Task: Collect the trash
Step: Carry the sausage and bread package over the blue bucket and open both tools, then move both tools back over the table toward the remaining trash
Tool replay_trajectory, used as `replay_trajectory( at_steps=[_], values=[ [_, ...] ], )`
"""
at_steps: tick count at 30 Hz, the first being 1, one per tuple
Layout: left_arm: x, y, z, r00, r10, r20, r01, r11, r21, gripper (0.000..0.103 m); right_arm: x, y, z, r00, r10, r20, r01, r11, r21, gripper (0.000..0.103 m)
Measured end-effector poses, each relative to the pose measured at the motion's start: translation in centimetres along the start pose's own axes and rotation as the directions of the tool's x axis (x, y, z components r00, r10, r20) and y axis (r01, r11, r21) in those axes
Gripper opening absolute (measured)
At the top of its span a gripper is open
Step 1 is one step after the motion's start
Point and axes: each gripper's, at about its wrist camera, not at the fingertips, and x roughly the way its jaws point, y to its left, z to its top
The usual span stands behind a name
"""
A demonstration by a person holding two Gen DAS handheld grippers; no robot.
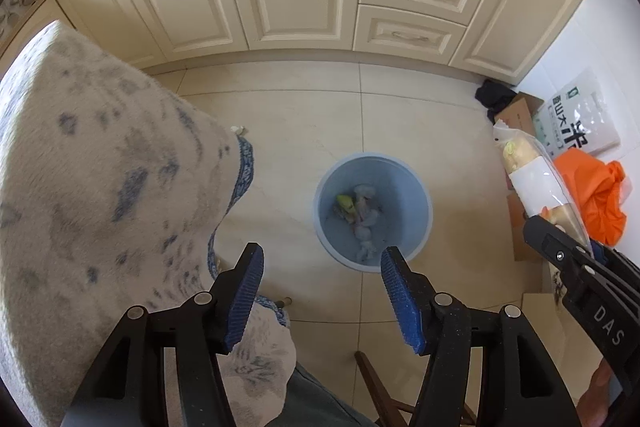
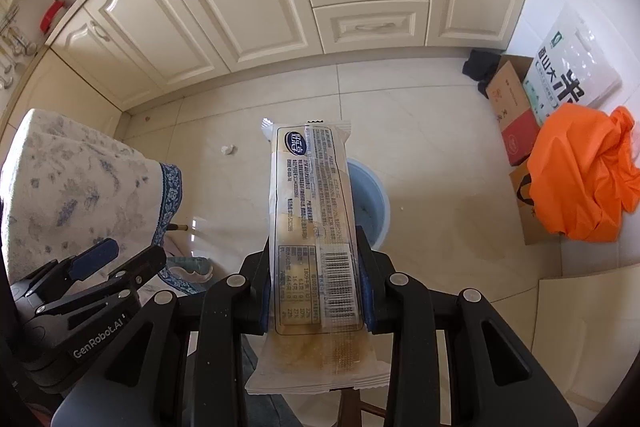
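Above the blue bin [image 1: 372, 211], the left gripper [image 1: 322, 291] gapes empty while the right gripper [image 2: 316, 283] clamps a snack packet [image 2: 312, 227].

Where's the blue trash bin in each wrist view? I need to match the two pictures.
Left wrist: the blue trash bin stands at centre on the floor, fully visible, trash inside.
Right wrist: only its right part shows at centre, behind the snack wrapper clamped in the right gripper.
Shared landmark: the orange bag, right of the bin.
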Motion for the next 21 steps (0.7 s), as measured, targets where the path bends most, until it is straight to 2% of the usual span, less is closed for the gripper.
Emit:
replay_trajectory(
  at_steps=[5,8,11,12,15,21],
  values=[
    [-1.4,0.5,-1.6,1.0,0.005,0.011,-0.005,1.0,-0.007,0.058,0.0,1.0,0.2,1.0,0.009,0.003,-0.009,1.0,-0.021,0.032],
    [-2.2,0.8,-2.6,1.0,0.005,0.016,-0.006,1.0,0.005,0.059,-0.2,2.0,0.3,1.0,0.022,0.02,-0.021,0.998,-0.051,0.036],
    [-2.5,0.7,-3.1,1.0,-0.002,0.02,0.002,1.0,0.009,0.06,-0.8,2.5,0.4,0.998,0.056,0.037,-0.054,0.997,-0.052,0.063],
    [-2.6,0.8,-3.2,1.0,-0.008,0.019,0.008,1.0,0.009,0.061,-1.1,2.6,0.4,0.997,0.048,0.054,-0.045,0.997,-0.056,0.068],
    [-2.8,1.3,-3.5,1.0,-0.016,0.02,0.016,1.0,0.012,0.061,-1.2,3.2,0.4,0.998,0.007,0.07,-0.002,0.998,-0.07,0.068],
    [-3.3,2.1,-3.8,1.0,-0.023,0.015,0.023,1.0,0.016,0.062,-0.8,3.1,0.3,0.999,-0.002,0.035,0.004,0.998,-0.064,0.068]
  ],
)
